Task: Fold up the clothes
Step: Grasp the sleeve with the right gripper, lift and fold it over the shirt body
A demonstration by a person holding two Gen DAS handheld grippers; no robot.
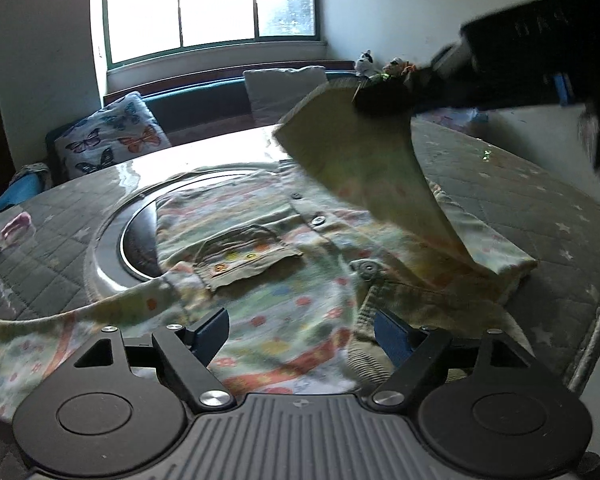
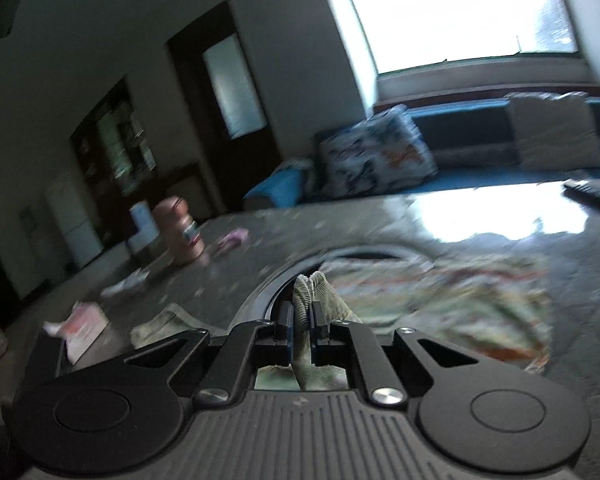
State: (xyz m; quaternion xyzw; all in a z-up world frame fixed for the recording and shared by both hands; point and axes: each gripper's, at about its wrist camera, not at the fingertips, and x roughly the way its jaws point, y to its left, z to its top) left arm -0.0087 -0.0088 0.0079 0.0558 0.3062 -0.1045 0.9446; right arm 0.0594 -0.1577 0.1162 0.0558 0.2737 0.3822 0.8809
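Note:
A small floral jacket (image 1: 284, 280) with snap buttons and an olive chest pocket (image 1: 244, 258) lies spread on the quilted round table (image 1: 40, 240). My left gripper (image 1: 300, 332) hovers open just above the jacket's near part, and its blue pads (image 1: 210, 332) hold nothing. One sleeve (image 1: 364, 152) is lifted off the table, inside out, hanging from my right gripper (image 1: 366, 94) at the upper right. In the right wrist view, that right gripper (image 2: 303, 320) is shut on the green corduroy cuff (image 2: 314, 292), with the blurred jacket (image 2: 440, 292) below it.
A round metal ring (image 1: 112, 248) is set in the table's middle, partly under the jacket. A pink bottle (image 2: 182, 232), a white cup (image 2: 142, 216) and loose papers (image 2: 84, 328) sit on the table's left side. Cushions (image 1: 112, 136) line the window bench behind. The table's edge (image 1: 596, 340) runs close on the right.

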